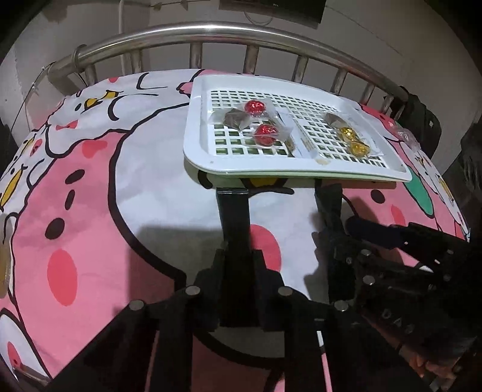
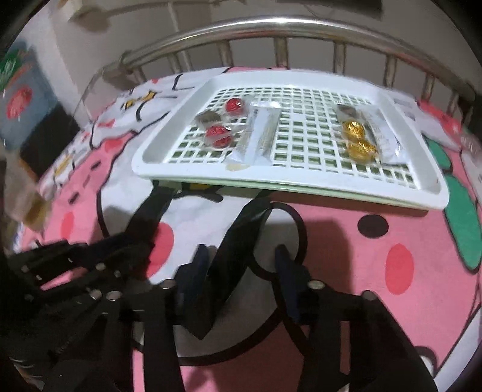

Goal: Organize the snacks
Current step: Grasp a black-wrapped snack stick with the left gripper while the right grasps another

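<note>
A white lattice tray [image 1: 198,141] [image 2: 144,162] lies on a pink cartoon bedsheet. It holds two red wrapped candies [image 1: 265,134] [image 2: 219,135], two gold wrapped candies [image 1: 352,141] [image 2: 360,138], brown wrapped pieces [image 1: 235,117] [image 2: 206,117] and silver snack sticks [image 2: 262,135]. In the left wrist view my left gripper [image 1: 233,190] shows as one dark finger at the tray's near edge. In the right wrist view my right gripper [image 2: 256,208] also appears as one finger at that near edge. Each gripper's tip goes under the rim. Neither holds anything I can see.
A steel bed rail [image 1: 192,33] [image 2: 271,27] runs behind the tray. A clear wrapped snack [image 1: 406,135] lies on the sheet right of the tray. White packets [image 2: 433,126] lie by the tray's right side. Open sheet [image 1: 105,211] spreads to the left.
</note>
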`<action>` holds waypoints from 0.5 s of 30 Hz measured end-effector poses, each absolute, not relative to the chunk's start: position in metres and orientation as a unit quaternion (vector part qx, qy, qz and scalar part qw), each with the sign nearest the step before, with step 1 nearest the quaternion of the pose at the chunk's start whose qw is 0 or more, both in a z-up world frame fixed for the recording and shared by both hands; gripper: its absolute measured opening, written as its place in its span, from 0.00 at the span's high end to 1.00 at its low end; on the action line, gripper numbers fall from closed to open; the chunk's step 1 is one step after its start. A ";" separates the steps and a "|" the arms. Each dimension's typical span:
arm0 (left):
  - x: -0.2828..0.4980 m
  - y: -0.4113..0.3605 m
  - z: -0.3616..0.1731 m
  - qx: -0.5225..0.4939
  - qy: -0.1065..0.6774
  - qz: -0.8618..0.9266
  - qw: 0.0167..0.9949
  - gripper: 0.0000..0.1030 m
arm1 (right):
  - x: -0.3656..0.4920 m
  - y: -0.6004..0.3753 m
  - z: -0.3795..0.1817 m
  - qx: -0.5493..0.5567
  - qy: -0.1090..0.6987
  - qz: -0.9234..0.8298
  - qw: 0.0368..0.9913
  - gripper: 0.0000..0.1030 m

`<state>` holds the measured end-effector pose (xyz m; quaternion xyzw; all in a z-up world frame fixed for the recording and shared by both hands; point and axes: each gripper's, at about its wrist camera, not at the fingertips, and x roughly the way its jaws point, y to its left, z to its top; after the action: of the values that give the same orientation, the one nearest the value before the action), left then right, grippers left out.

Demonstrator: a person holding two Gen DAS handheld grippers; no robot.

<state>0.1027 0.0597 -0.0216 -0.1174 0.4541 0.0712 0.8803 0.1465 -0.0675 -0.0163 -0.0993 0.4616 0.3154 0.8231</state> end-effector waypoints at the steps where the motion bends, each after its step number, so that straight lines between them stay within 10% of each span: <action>1: 0.101 0.060 -0.022 -0.126 0.453 0.067 0.880 0.84 | 0.145 -0.069 -0.016 -0.104 0.460 0.317 0.823 0.82; 15: 0.073 0.037 -0.008 -0.180 0.429 0.038 0.884 0.85 | 0.115 -0.141 0.005 -0.056 0.447 0.376 0.809 0.89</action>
<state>0.0731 0.0374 -0.0080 -0.1801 0.4289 0.0380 0.8844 0.1146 -0.1412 0.0054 -0.0558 0.4472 0.3764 0.8095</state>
